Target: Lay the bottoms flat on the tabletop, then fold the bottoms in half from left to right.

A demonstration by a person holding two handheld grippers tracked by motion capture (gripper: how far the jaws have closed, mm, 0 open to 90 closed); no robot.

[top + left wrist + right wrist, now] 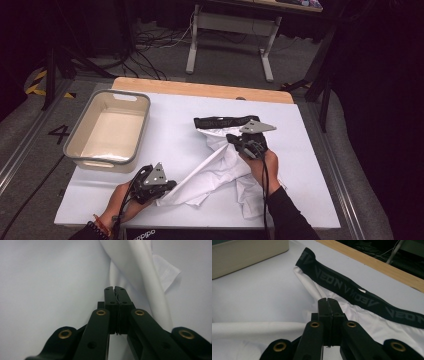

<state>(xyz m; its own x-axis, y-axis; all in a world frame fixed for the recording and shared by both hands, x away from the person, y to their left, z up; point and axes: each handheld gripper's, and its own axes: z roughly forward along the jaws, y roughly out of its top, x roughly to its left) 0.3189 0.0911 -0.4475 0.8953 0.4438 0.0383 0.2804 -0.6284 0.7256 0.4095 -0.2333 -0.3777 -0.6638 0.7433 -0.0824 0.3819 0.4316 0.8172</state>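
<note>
Showing a white garment with a black lettered waistband, spread loosely on the white-covered table, right of centre and well apart from the beige bin at the far left. Held at two places: left gripper near the front edge, jaws pressed together on a lower corner of the cloth, drawing a long taut fold across to the right gripper, which sits just below the waistband with jaws likewise clamped on a raised peak of white fabric. Seen from the left gripper view as tips closed flat, with a pale ridge of garment running away beyond them; from the right gripper view as tips meeting over white cloth, the waistband lying just past them. Judged light, thin and limp: likely to sag, crease and slide between grips, not to break. Probably smooth enough to slip from a shallow pinch, so better taken with a full bite of fabric. Firmest holds likely at the elastic waistband, thicker and less slippery, and at hems or corners, where a pull spreads the cloth flat. Best kept under gentle tension between both grippers to avoid bunching.
</note>
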